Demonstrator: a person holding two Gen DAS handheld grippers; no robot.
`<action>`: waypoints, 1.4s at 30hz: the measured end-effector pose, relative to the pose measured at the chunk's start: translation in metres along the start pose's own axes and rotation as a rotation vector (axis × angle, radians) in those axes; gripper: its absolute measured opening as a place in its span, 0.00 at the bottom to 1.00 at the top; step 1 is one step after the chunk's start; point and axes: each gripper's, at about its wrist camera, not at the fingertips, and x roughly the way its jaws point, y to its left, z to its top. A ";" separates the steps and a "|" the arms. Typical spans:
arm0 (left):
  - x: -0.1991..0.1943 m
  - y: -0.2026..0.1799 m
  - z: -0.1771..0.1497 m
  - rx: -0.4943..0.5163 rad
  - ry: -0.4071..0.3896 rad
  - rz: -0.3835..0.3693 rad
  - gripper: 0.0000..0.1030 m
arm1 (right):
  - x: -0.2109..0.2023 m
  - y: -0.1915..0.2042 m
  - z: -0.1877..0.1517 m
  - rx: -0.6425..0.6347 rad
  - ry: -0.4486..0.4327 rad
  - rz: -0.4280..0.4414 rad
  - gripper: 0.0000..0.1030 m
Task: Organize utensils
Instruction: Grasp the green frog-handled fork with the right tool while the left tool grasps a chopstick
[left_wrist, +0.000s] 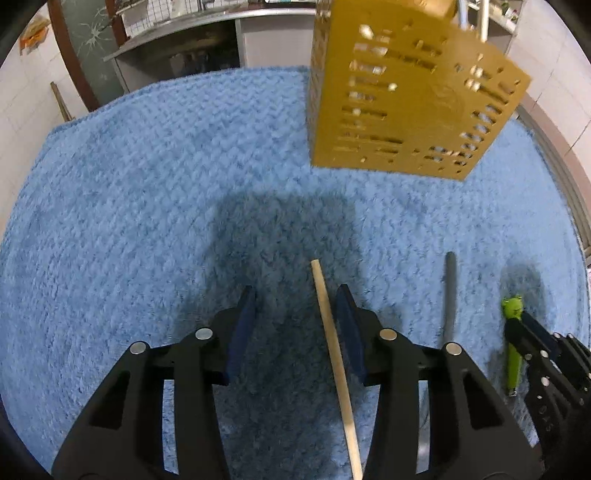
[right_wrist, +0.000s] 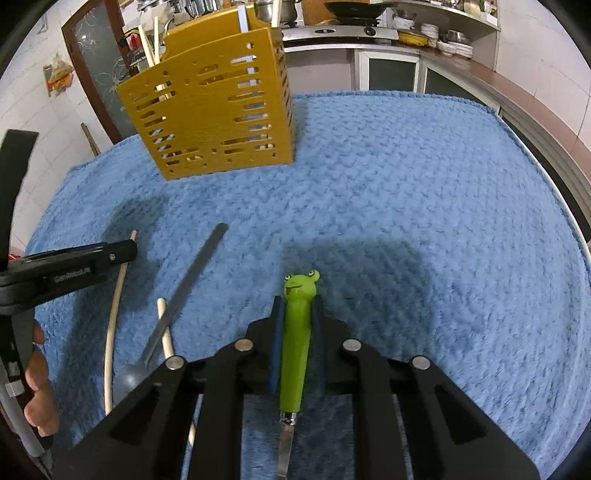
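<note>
Left wrist view: as we look along the left gripper (left_wrist: 295, 314), its jaws stand apart, straddling a wooden chopstick (left_wrist: 334, 354) that lies on the blue towel (left_wrist: 129, 203) close to the right pad, not yet pinched.
Holder: the gold slotted caddy (left_wrist: 399, 103) stands ahead and to the right, well apart from us.
Neighbours: a grey-handled spoon (left_wrist: 448, 295) lies just right of the chopstick; further right, the frog-handled utensil (left_wrist: 513, 332) sits in the right gripper.
Right wrist view: the right gripper (right_wrist: 297, 332) is clenched on the green frog handle, pads on both sides (the metal blade trails back under us).
Others: a second chopstick (right_wrist: 164, 328) lies under the grey spoon.
Handling, chopstick: we judge it light, stiff and thin, prone to roll on the plush pile; pinch it mid-shaft and squarely.
Handling, frog utensil: the handle looks smooth and may slip; a grip near the neck seems right.
</note>
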 end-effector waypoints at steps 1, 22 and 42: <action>0.001 0.000 0.002 0.002 0.000 0.004 0.42 | 0.001 0.000 0.002 -0.005 0.009 -0.001 0.15; -0.014 0.015 0.004 0.021 0.028 -0.042 0.00 | -0.002 -0.013 0.018 -0.034 0.103 0.055 0.15; -0.009 -0.001 0.002 0.033 0.058 -0.008 0.05 | 0.005 -0.017 0.019 -0.023 0.110 0.063 0.15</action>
